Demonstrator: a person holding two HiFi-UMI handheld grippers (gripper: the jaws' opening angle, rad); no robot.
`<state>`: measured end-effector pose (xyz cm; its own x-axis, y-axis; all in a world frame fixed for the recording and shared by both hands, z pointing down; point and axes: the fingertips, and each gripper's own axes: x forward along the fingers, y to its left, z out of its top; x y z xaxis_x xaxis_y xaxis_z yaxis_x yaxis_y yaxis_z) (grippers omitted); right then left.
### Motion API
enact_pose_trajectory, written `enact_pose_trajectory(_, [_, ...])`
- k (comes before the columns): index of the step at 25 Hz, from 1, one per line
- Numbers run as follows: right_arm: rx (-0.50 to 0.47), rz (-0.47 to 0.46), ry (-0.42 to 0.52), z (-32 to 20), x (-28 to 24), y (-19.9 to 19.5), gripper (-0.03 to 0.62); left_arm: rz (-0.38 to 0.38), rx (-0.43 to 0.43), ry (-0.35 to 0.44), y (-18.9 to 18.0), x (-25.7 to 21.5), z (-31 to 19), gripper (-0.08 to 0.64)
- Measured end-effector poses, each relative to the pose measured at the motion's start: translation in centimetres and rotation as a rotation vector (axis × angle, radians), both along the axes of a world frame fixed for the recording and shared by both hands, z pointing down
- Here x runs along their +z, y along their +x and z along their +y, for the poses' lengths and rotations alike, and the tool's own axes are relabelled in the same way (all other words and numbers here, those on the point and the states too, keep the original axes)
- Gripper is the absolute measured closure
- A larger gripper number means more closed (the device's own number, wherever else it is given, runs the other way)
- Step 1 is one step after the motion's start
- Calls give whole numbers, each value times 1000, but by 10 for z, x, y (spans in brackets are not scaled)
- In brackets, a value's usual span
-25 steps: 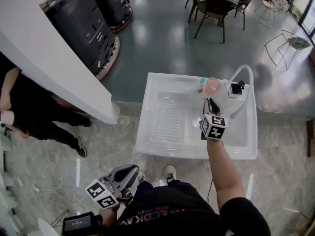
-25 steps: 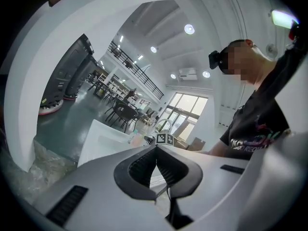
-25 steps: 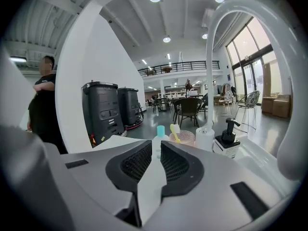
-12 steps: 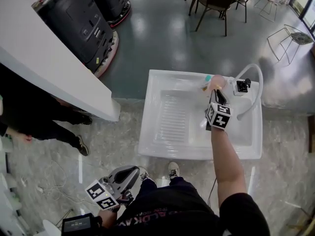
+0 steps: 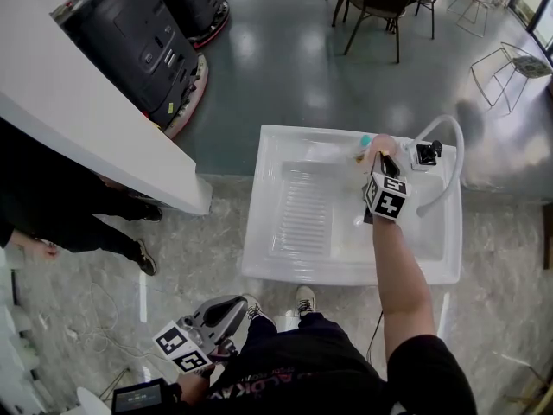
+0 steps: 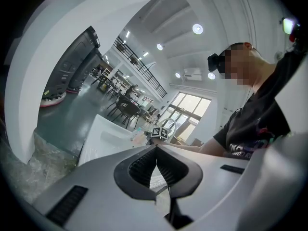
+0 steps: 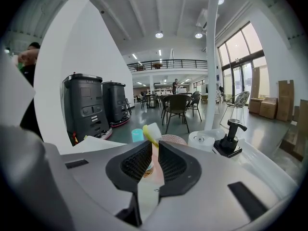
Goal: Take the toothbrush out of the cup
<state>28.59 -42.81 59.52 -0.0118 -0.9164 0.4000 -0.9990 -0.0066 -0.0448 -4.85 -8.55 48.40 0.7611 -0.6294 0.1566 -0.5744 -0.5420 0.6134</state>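
A pink cup (image 5: 371, 150) stands on the back rim of the white sink (image 5: 259, 232), its mouth showing as the pink cup (image 7: 172, 139) just past my right jaws. A yellow-and-white toothbrush (image 7: 151, 132) rises from it, and its handle runs down into the narrow gap between the jaws. My right gripper (image 7: 155, 147) is shut on that handle; from above, the right gripper (image 5: 384, 162) sits right at the cup. My left gripper (image 5: 216, 318) hangs low by my left hip, far from the sink, jaws shut and empty, as the left gripper (image 6: 155, 148) view confirms.
A teal cup (image 7: 137, 134) stands just left of the pink one. A black pump dispenser (image 7: 229, 138) and a white hose tap (image 5: 445, 158) sit to the right on the sink rim. A ribbed drainboard (image 5: 302, 210) fills the basin's left. A white counter (image 5: 78, 111) lies at left.
My right gripper has crept forward to the pink cup and its jaws now sit around the toothbrush. The left gripper has stayed low by my hip.
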Motion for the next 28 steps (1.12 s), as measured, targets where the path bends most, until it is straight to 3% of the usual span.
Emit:
enact_pose_trajectory(20, [3,9,-4,-41,-4,8,549,0,-20,-25,9,5,-5,552])
enact_pose_trajectory(28, [-5,57,-42,-53,4,10,549,9,-25,-34,7,9,-12,552])
